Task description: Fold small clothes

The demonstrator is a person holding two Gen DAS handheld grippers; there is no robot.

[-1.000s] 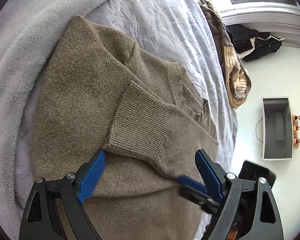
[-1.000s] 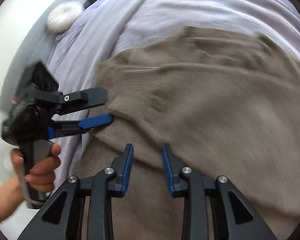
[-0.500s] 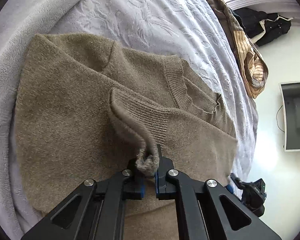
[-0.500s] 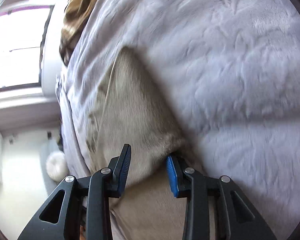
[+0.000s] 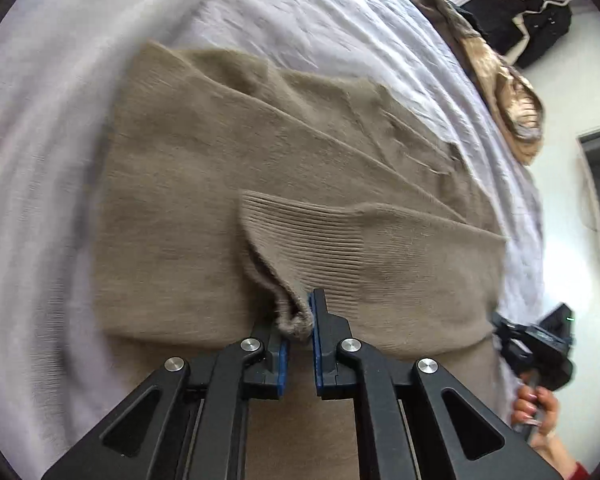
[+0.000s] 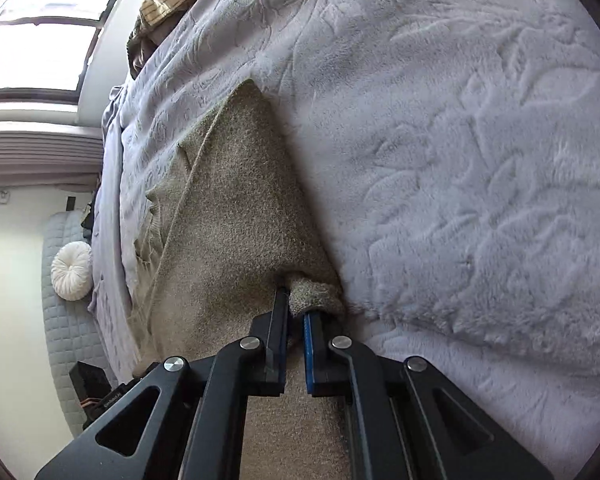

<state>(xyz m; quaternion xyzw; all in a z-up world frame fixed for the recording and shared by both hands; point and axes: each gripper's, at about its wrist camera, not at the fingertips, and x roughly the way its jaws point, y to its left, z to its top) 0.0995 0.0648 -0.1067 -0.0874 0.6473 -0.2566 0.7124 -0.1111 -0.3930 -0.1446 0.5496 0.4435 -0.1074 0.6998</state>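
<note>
Lying on the lavender bedspread (image 6: 480,160), the taupe sweater (image 5: 172,208) has its ribbed cuff (image 5: 300,240) clamped in the left tongs (image 5: 299,326) and one edge fold pinched in the right tongs (image 6: 296,308)

Bed under embossed pale blanket (image 6: 460,128). Striped tan cloth (image 5: 512,112) heaped at bed edge. Black garment (image 5: 528,28) on floor beyond it. Window (image 6: 36,52) bright. Round white cushion (image 6: 72,266) on quilted grey mat (image 6: 60,320) beside bed.
</note>
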